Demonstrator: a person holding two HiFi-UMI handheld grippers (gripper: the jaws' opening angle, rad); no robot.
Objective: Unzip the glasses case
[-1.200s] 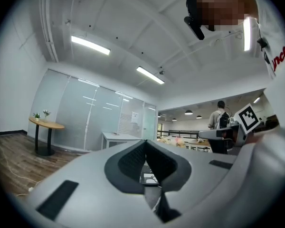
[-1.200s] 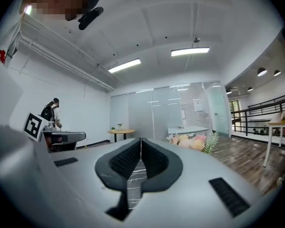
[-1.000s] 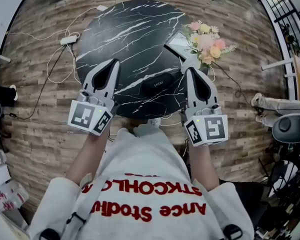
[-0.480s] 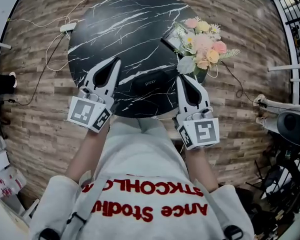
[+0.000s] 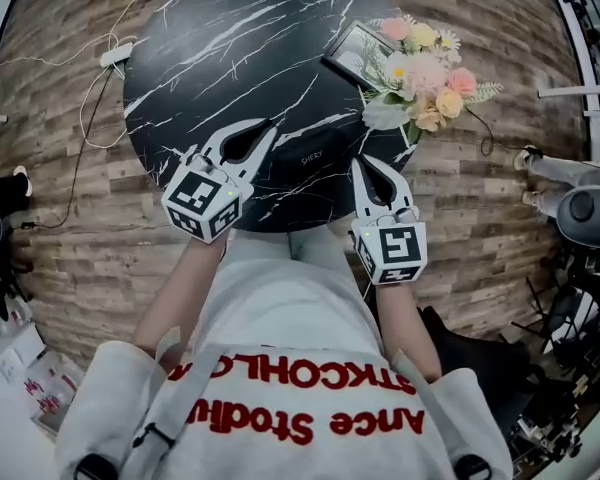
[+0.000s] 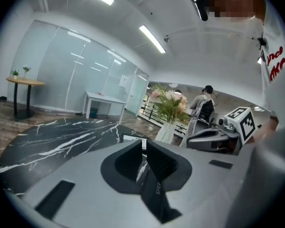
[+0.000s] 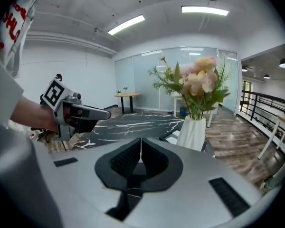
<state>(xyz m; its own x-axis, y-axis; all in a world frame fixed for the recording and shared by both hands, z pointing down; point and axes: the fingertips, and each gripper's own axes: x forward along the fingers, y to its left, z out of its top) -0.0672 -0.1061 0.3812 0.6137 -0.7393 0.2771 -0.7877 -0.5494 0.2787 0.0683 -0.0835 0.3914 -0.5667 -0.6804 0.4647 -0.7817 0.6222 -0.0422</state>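
Note:
A black glasses case (image 5: 315,160) with pale print lies near the front edge of the round black marble table (image 5: 210,38). My left gripper (image 5: 273,126) points right at the case's left end, jaws shut and empty. Through its jaws in the left gripper view (image 6: 145,144) the case (image 6: 156,189) shows just below. On the case's other side my right gripper (image 5: 363,161) has its tips close to that end, also shut with nothing in it. The right gripper view (image 7: 141,144) looks across the table at the left gripper (image 7: 80,113).
A white vase of pink and yellow flowers (image 5: 425,73) stands just beyond the right gripper, with a flat dark-framed slab (image 5: 352,50) beside it. A power strip and cables (image 5: 115,56) lie on the wooden floor at the left. A person (image 6: 202,103) stands in the background.
Both grippers have come down towards the table at the case's two ends. The left one has swung its tip rightward at the case. Both stayed shut.

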